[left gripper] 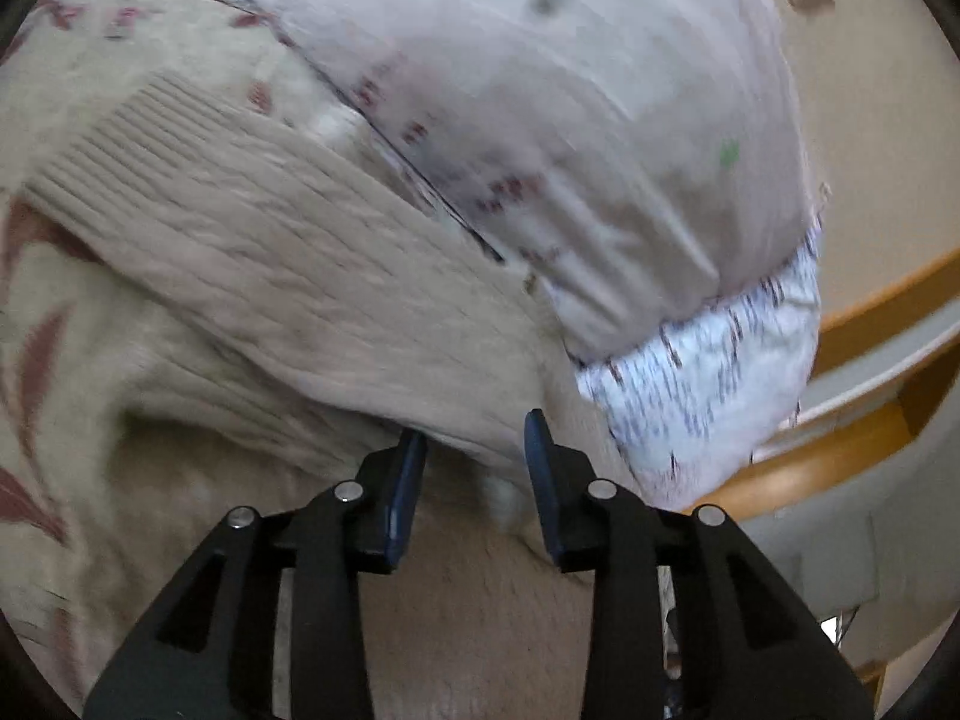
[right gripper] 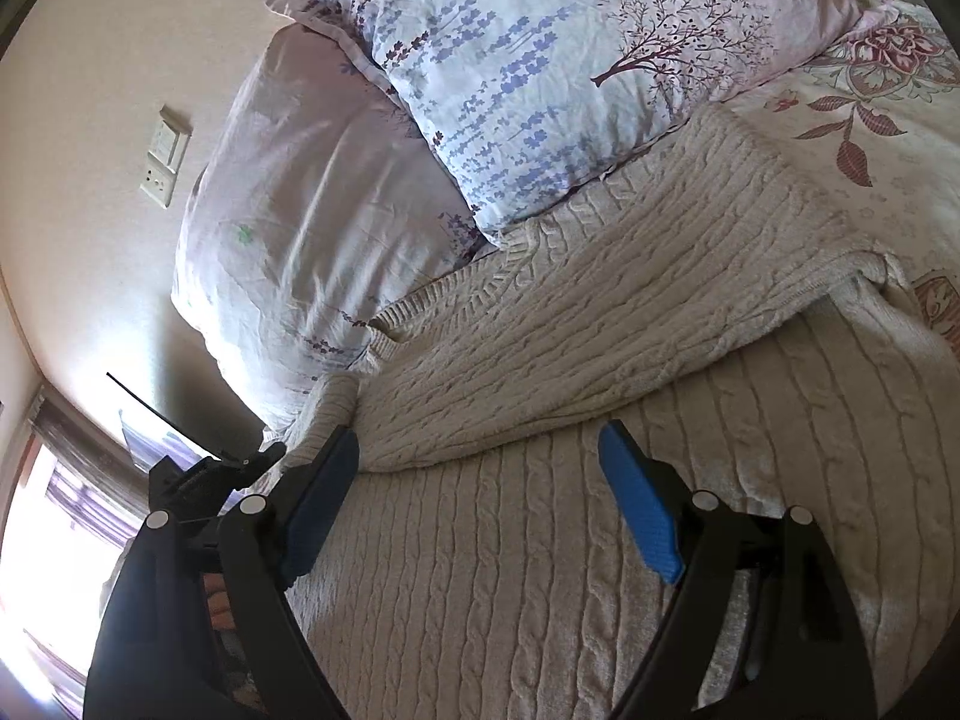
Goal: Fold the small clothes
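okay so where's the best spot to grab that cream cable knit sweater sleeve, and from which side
Likely the ribbed cuff at the sleeve's free end: a flat, firm band lying across the sweater body. Come in low from its open end, one finger sliding under the edge. The left gripper is open near the sleeve; the right gripper is open too.

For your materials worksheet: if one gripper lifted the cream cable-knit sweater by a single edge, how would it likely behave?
The sweater would probably droop limply: one part already lies folded over the body in soft creases. Its thick cable knit suggests some weight for its size, so it may sag. The ribbed texture should resist slipping between the right gripper fingers.
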The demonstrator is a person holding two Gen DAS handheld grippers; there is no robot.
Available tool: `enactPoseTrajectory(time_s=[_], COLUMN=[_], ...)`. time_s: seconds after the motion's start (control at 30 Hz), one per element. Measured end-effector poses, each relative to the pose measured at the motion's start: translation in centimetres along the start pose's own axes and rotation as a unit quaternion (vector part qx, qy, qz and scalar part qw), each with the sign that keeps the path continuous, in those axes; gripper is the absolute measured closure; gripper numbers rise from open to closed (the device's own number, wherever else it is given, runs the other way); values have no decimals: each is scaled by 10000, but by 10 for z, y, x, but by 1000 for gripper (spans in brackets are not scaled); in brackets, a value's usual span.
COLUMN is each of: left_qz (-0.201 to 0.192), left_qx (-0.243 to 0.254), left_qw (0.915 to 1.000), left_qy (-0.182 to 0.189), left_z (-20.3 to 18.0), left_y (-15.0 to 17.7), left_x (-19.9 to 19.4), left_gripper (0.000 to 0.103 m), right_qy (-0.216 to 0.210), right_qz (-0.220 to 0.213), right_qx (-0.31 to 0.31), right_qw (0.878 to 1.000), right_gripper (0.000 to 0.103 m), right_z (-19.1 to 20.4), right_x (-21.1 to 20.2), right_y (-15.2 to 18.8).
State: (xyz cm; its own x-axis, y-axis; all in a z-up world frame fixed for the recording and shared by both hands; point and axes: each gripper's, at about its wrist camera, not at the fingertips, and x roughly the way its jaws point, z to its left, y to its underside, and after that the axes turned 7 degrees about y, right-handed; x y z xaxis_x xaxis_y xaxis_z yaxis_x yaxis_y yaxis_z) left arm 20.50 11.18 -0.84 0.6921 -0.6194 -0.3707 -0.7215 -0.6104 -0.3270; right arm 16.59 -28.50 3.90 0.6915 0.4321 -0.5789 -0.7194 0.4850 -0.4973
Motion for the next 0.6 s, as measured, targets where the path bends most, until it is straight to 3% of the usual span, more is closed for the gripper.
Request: enactPoseTrajectory(time_s=[0.2, 0.47, 0.57, 0.6], left_qz=[-356, -747, -816, -812], left_qx=[-702, -822, -733, -671], left_qw=[9968, 9924, 9921, 9925], left_qy=[-118, -523, -605, -624], left_z=[30, 24, 21, 19], left_y=[-18, -33, -35, -36], left_x=[-22, -30, -29, -28], left_gripper=[70, 71, 89, 91], right_qy=[39, -5, -20, -21], right_qz=[-63, -96, -79, -53], right_qx=[26, 68, 70, 60], right_qw=[10000, 9999, 9999, 10000], right_gripper=[19, 19, 19, 19], right_z=[0, -1, 0, 1], right_x=[-1, -2, -3, -3], right_y=[0, 1, 2, 3])
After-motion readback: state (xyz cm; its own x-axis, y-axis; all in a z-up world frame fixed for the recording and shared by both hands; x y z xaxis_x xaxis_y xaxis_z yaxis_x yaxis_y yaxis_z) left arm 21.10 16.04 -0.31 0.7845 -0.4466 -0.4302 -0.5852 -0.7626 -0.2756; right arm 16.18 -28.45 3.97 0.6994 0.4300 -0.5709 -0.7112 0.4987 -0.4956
